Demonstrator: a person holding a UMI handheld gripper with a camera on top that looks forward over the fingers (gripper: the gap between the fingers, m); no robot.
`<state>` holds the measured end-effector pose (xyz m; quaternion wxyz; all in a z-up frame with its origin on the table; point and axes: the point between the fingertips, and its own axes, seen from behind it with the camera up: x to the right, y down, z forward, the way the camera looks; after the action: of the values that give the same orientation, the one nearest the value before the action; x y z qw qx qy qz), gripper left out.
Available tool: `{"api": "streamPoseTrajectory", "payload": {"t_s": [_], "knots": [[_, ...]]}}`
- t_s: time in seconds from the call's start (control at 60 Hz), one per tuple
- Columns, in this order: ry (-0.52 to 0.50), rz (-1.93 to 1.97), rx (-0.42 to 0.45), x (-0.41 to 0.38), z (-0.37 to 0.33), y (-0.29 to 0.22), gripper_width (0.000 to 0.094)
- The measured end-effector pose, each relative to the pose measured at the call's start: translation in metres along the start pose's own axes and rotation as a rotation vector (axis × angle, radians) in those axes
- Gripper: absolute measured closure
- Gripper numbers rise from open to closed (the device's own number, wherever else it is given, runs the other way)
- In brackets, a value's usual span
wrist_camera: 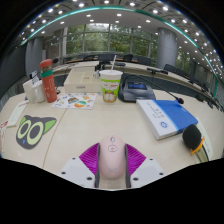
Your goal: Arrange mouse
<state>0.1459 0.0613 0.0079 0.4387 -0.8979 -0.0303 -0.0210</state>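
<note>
A pale pink mouse sits between my gripper's two fingers, whose magenta pads press against both of its sides. The mouse points forward along the fingers and appears held just above the light desk. Its rear end is hidden by the gripper body.
A black cat-face mat lies ahead to the left. A blue book and a black round object lie to the right. Beyond stand a paper cup, a red bottle, a tablet and a coaster.
</note>
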Motion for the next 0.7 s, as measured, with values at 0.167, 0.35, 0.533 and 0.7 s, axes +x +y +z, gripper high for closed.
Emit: {"api": "streamPoseTrajectory", "payload": {"t_s": [0.167, 0.35, 0.533, 0.7], "knots": [[0.058, 0.036, 0.133, -0.028, -0.053, -0.08, 0.0591], [0.009, 0.043, 0.237, -0.131, -0.097, -0.156, 0.0592], [-0.089, 0.021, 0.19, -0.263, -0.072, -0.134, 0.0593], [-0.082, -0.031, 0.081, -0.32, -0.015, -0.073, 0.059]]}}
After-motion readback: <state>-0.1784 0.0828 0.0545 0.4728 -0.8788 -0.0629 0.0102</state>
